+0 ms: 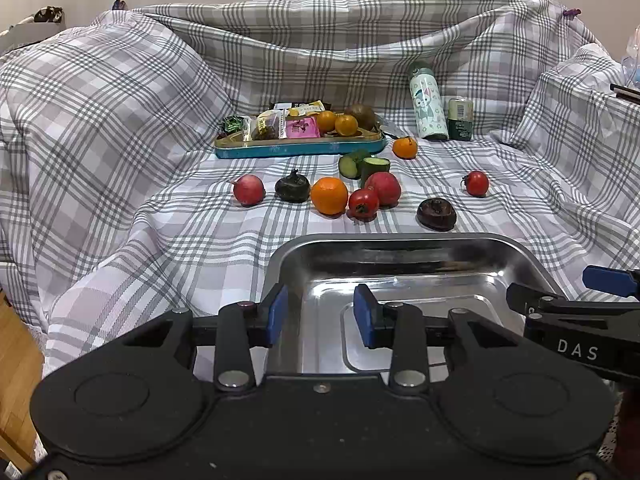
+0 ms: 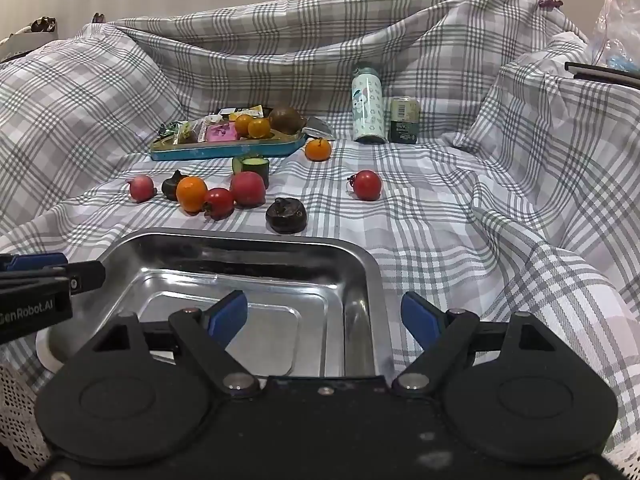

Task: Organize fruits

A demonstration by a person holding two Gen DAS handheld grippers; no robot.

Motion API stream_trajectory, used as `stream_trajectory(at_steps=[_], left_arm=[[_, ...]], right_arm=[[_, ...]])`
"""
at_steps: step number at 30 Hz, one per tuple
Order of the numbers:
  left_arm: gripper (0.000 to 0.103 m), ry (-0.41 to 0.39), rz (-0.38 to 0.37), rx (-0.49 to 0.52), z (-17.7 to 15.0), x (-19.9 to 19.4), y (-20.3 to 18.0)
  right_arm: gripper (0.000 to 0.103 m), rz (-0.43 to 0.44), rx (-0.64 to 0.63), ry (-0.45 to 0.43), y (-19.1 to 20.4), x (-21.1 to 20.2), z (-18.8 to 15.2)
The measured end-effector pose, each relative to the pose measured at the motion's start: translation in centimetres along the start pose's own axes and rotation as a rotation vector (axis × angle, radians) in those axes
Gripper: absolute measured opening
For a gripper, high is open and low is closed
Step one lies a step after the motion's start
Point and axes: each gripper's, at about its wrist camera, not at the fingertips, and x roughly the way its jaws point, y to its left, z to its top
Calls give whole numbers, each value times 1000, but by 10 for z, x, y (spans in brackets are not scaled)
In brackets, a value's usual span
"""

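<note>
An empty steel tray (image 1: 400,240) (image 2: 240,236) lies nearest me on the checked cloth. Beyond it lie an orange (image 1: 329,195) (image 2: 191,194), a tomato (image 1: 363,204), a red fruit (image 1: 383,188), a pink one (image 1: 249,189), two dark fruits (image 1: 292,187) (image 1: 436,214), a second tomato (image 1: 476,183) (image 2: 367,185), a mandarin (image 1: 405,147) and cucumber pieces (image 1: 362,164). My left gripper (image 1: 321,314) hovers over the tray's left part, its jaws a little apart and empty. My right gripper (image 2: 323,314) stands wide open over the tray's right rim, holding nothing.
A blue tray (image 1: 300,148) (image 2: 224,151) at the back holds snack packets, two small oranges and a kiwi. A patterned bottle (image 1: 428,100) and a green can (image 1: 460,119) stand to its right. The cloth rises in folds on the left, back and right.
</note>
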Motion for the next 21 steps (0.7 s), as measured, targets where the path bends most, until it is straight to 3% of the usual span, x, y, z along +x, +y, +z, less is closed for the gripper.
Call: stream_trajectory(at_steps=[21], left_arm=[[45, -2, 4, 13, -1, 0, -1]], right_arm=[[87, -1, 0, 0, 0, 0, 0]])
